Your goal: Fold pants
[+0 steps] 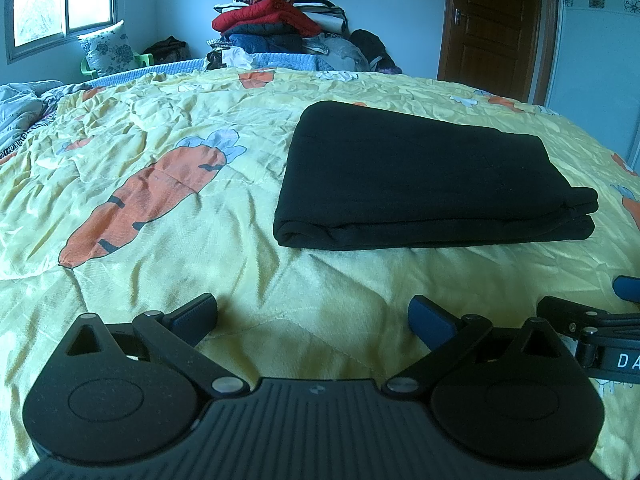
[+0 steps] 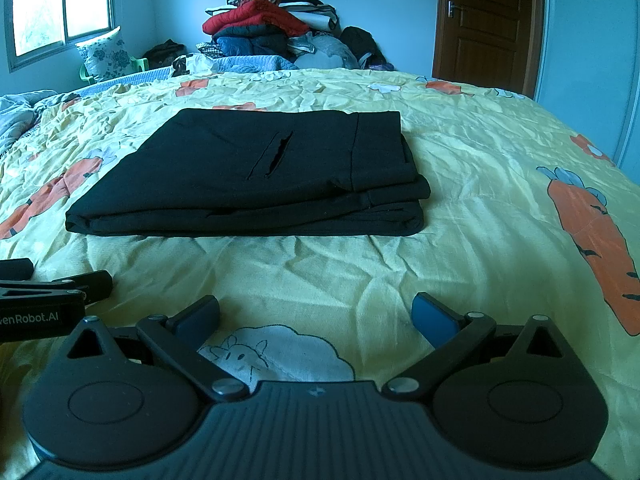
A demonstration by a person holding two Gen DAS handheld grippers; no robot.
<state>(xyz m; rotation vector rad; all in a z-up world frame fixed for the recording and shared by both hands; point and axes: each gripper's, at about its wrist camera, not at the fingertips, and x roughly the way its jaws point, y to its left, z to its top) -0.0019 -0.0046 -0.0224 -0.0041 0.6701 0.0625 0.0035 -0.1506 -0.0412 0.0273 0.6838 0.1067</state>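
The black pants (image 2: 256,176) are seen folded into a compact layered rectangle on the carrot-print quilt (image 2: 480,184), ahead of both sets of jaws and touched by neither. The left gripper (image 1: 312,316) and right gripper (image 2: 316,316) are held low over the quilt, jaws spread wide and empty. The folding is judged essentially complete; nothing further appears needed.

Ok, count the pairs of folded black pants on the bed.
1. The pants lie folded on the yellow bedspread, ahead of both tools; the far clothes pile may hide more.
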